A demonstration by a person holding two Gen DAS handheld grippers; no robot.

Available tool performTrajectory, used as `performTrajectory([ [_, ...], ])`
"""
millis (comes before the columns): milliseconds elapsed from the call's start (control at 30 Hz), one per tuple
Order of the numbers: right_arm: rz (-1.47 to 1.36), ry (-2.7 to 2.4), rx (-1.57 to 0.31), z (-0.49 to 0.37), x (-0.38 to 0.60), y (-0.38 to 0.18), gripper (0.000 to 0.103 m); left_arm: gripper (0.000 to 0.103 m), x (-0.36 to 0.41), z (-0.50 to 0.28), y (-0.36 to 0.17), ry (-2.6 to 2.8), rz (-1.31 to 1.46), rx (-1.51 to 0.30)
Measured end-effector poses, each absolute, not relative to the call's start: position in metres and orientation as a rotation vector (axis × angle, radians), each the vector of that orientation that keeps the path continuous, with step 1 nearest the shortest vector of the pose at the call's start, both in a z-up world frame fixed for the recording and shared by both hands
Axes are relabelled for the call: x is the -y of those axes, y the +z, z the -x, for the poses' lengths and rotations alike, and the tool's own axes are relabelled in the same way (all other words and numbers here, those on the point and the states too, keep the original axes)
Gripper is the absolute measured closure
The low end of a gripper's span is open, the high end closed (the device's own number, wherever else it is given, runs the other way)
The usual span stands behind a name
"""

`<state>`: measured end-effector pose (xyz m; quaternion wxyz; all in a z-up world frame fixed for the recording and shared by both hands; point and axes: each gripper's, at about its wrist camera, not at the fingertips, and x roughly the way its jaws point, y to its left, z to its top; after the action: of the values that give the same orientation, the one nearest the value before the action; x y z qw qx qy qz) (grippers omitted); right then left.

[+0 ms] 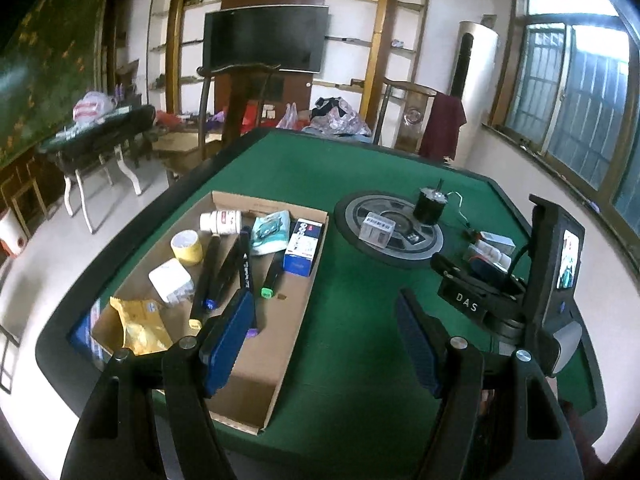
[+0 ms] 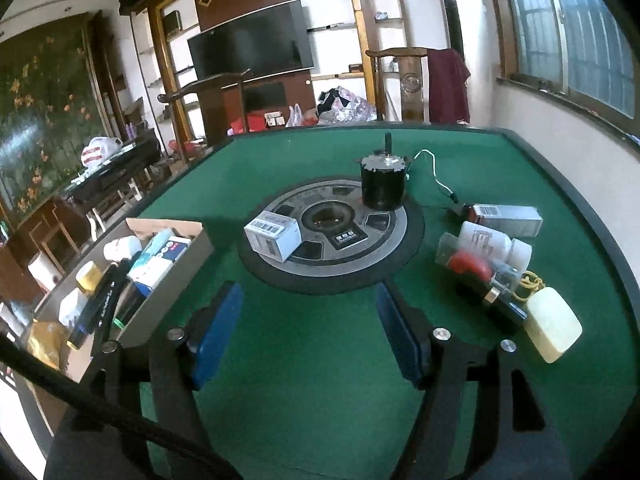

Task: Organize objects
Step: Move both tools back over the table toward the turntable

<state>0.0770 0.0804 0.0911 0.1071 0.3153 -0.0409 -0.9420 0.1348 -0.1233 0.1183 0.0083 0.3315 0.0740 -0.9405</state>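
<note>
A shallow cardboard box lies on the left of the green table. It holds a white bottle, a tape roll, a white charger, a yellow packet, black pens and a blue-white carton. My left gripper is open and empty above the box's right edge. My right gripper is open and empty above bare felt. Ahead of it, a small white box and a black motor sit on the round centre plate.
At the right lie a white bottle, a silver carton, a red item in clear packaging, a black tube and a cream bar. Wooden chairs stand behind the table. The other gripper's body shows at the right.
</note>
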Motion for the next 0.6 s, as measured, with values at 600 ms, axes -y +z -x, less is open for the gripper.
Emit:
performTrajectory([
  [600, -0.961, -2.802, 0.07, -0.076, -0.079, 0.087, 0.034, 0.036, 0.088, -0.126, 0.098, -3.101, -1.264, -0.18],
])
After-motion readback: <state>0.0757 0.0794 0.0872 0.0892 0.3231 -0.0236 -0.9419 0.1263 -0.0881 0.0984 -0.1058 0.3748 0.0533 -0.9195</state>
